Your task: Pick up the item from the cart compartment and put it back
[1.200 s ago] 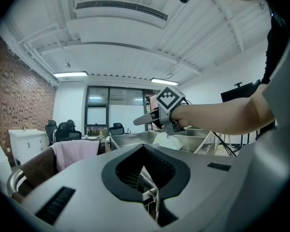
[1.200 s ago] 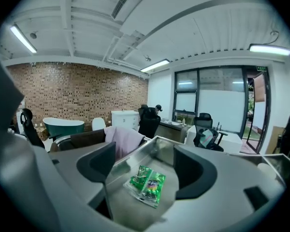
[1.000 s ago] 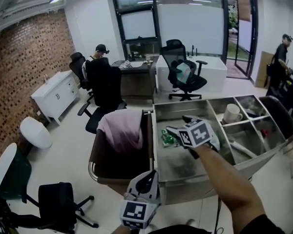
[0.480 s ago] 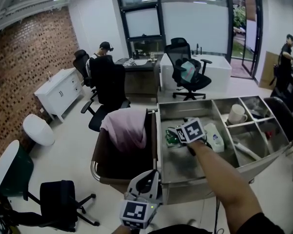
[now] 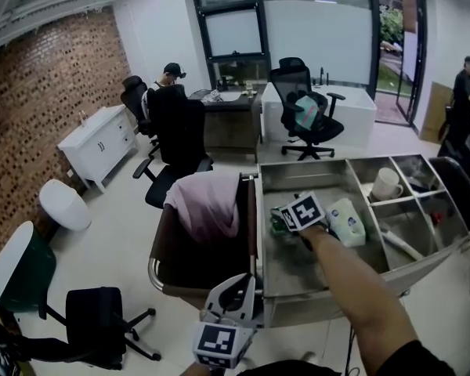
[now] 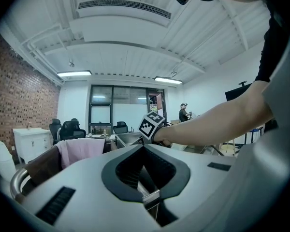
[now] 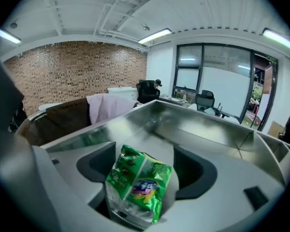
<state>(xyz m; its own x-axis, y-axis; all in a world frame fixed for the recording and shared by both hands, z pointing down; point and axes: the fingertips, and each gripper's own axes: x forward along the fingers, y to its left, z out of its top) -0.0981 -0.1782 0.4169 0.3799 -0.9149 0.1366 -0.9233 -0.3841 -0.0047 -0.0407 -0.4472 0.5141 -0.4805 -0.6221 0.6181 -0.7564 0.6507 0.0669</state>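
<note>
item 1, right hand-held gripper (image 5: 285, 217): held out on a bare forearm over the large compartment (image 5: 298, 266) of the steel cart (image 5: 260, 245). its marker cube (image 5: 302, 211) faces up toward the head view. the jaws are clenched on the green snack packet (image 7: 137, 183), which stands up between them, printed face toward the gripper's own camera and crimped lower edge deep in the jaw recess.

item 2, green snack packet: in the grasp of the right hand-held gripper, within the outline of the large compartment and near its left wall. whether it touches the compartment floor cannot be told.

item 3, left hand-held gripper (image 5: 235, 294): low at the near edge of the head view, in front of the cart and well apart from the packet. the jaws are brought together with nothing between them.

item 4, white container (image 5: 347, 222): lying in the large compartment, just beside the right hand-held gripper on its right.

item 5, white mug (image 5: 386, 184): in a small compartment toward the cart's right end.

item 6, pink cloth (image 5: 207, 204): draped over the rim of the brown bin (image 5: 176, 253) at the cart's left end.

item 7, surroundings: black office chair (image 5: 309, 120) beyond the cart; brick wall (image 5: 39, 116) at left.
</note>
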